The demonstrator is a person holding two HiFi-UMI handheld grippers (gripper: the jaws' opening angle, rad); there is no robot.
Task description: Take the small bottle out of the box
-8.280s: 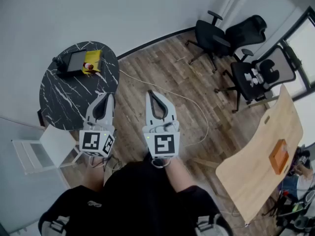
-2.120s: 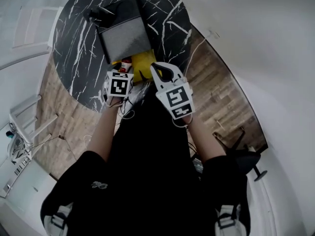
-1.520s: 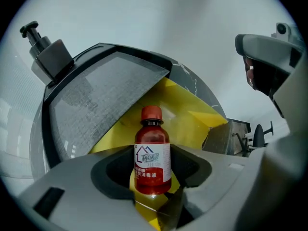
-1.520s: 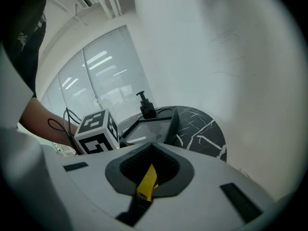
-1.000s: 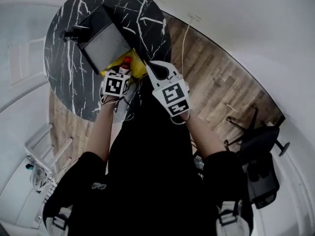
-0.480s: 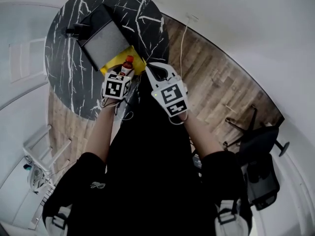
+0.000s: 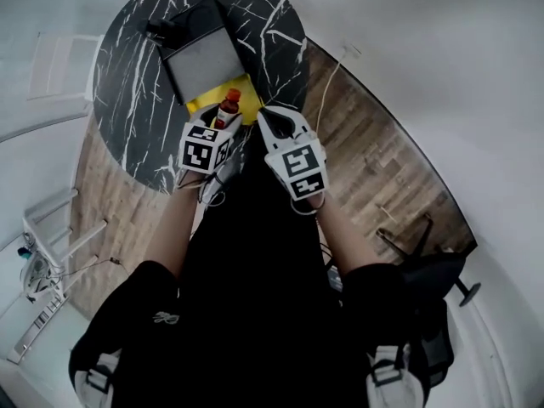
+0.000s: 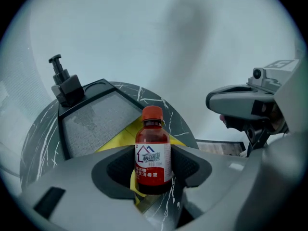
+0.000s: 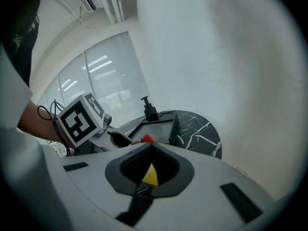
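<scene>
A small brown bottle [image 8: 153,153] with a red cap and a red-and-white label stands upright between the jaws of my left gripper [image 8: 153,174], which is shut on its lower half. From the head view the bottle [image 7: 227,109] hangs over the near edge of the yellow box [image 7: 206,104] on the black marble table [image 7: 127,100]. My right gripper [image 7: 265,116] hovers just right of the bottle, jaws shut with nothing between them. In the right gripper view the yellow box [image 9: 150,175] shows through the gap behind the closed tips of the right gripper [image 9: 151,150].
A dark tray with a grey inner surface [image 7: 200,58] lies behind the yellow box, with a black pump-shaped piece [image 8: 64,82] at its far corner. The wooden floor [image 7: 374,160] lies to the right, a white wall beyond the table.
Both grippers came from over the floor to the table. Over the last second the left gripper has kept hold of the bottle, which now stands a little higher over the box.
</scene>
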